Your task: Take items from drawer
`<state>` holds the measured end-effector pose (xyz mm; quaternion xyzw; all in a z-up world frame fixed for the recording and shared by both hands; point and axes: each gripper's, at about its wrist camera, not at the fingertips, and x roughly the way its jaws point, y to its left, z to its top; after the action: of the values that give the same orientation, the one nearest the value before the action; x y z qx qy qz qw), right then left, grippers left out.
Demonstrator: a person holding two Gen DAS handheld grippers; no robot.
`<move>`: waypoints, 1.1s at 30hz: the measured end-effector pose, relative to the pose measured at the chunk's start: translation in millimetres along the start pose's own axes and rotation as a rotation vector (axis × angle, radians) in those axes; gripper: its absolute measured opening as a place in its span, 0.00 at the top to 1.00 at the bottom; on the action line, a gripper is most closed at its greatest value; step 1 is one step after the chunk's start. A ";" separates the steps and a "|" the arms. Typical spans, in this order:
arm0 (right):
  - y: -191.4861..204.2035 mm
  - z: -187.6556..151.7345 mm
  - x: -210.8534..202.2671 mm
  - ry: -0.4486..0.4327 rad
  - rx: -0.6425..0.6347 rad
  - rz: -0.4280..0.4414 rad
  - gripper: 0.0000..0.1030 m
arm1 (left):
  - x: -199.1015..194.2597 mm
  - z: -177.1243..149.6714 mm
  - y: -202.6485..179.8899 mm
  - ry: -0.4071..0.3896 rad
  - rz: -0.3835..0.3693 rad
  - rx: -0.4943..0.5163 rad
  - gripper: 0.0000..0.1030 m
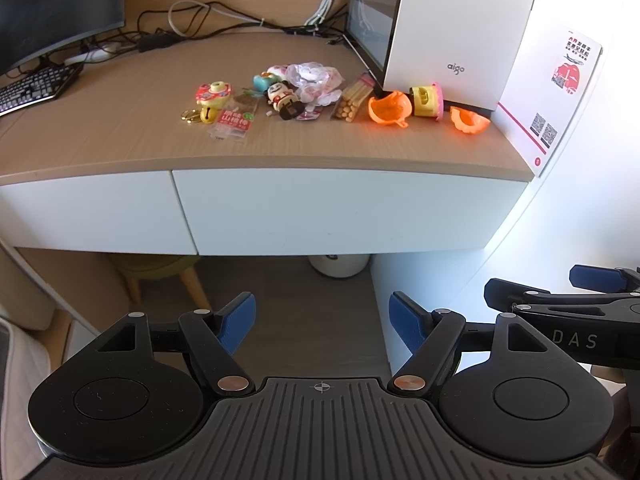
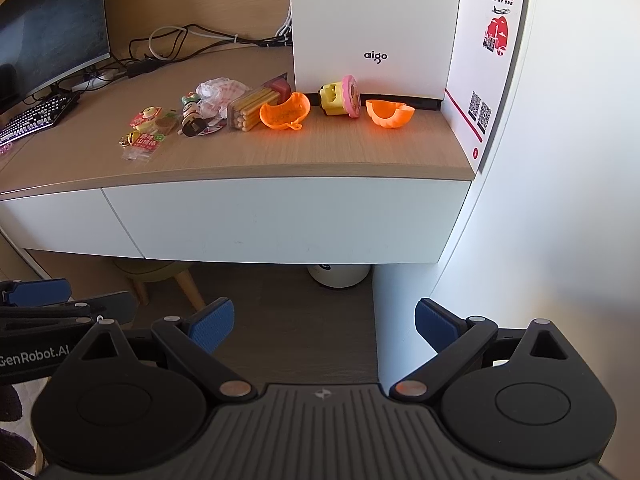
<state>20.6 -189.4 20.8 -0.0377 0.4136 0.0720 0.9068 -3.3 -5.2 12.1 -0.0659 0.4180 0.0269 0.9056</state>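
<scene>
The white right-hand drawer point(image 1: 340, 210) point(image 2: 280, 220) under the wooden desk is closed flush. On the desk above it lie several small items: two orange shell halves point(image 1: 390, 108) point(image 2: 285, 111), a yellow and pink toy point(image 1: 427, 100) point(image 2: 339, 96), a pack of yellow sticks point(image 1: 354, 99) point(image 2: 252, 110), a figurine point(image 1: 282, 101) point(image 2: 191, 116) and a red snack packet point(image 1: 233, 123) point(image 2: 144, 142). My left gripper point(image 1: 322, 326) hangs open and empty, well back from the drawer front. My right gripper point(image 2: 324, 328) is open and empty too, level beside it.
A white computer case point(image 1: 460, 28) point(image 2: 372, 20) stands at the desk's back right, against a white wall with a poster point(image 2: 488, 60). A monitor point(image 1: 56, 4) and keyboard point(image 1: 32, 88) sit left. A second closed drawer point(image 1: 88, 212) is on the left. A stool point(image 1: 160, 272) and white bin point(image 1: 340, 266) stand under the desk.
</scene>
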 end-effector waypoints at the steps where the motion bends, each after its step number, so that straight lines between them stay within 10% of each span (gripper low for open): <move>1: 0.0 -0.1 0.0 0.000 0.000 0.000 0.05 | 0.0 0.0 0.1 0.000 0.000 0.000 0.23; 33: -2.2 -2.5 1.6 0.007 0.014 0.000 0.05 | 1.1 -1.6 1.0 0.002 -0.002 -0.003 0.23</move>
<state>20.2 -191.7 18.0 -0.0316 0.4172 0.0688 0.9056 -3.9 -4.5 10.2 -0.0676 0.4189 0.0265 0.9051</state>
